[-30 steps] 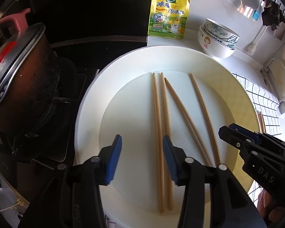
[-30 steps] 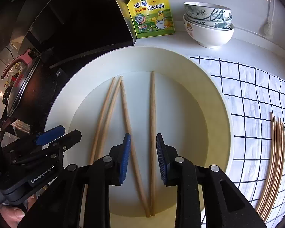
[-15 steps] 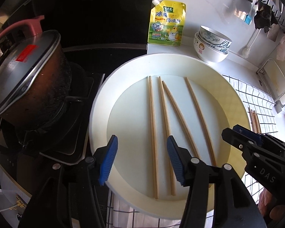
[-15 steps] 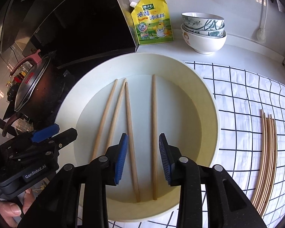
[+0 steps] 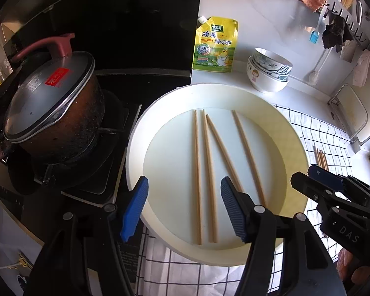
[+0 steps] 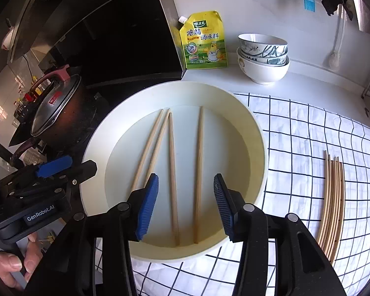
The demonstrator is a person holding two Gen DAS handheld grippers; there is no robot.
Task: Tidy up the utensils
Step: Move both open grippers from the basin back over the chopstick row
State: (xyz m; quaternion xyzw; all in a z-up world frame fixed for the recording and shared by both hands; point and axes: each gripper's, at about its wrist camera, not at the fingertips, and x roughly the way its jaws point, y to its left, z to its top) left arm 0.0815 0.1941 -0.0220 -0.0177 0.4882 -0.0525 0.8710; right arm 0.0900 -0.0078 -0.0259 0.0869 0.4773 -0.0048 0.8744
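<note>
Both tools, left (image 5: 183, 206) and right (image 6: 186, 206), have lifted from the plate (image 5: 293, 133), jaws opening, empty.

Left gripper (image 5: 183, 208): black plastic frame, ribbed blue pads, silver screws; "GenRobot.AI" is printed.
Right gripper (image 6: 186, 206): black, blue pads; "DAS" is marked.

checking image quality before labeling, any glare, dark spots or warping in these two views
Left wrist view: stove side with the pot is dim, plate rim sunlit, edges bend. Right wrist view: checked cloth lines curve strongly, chopsticks on it bow, dark upper left; both sharp.
</note>
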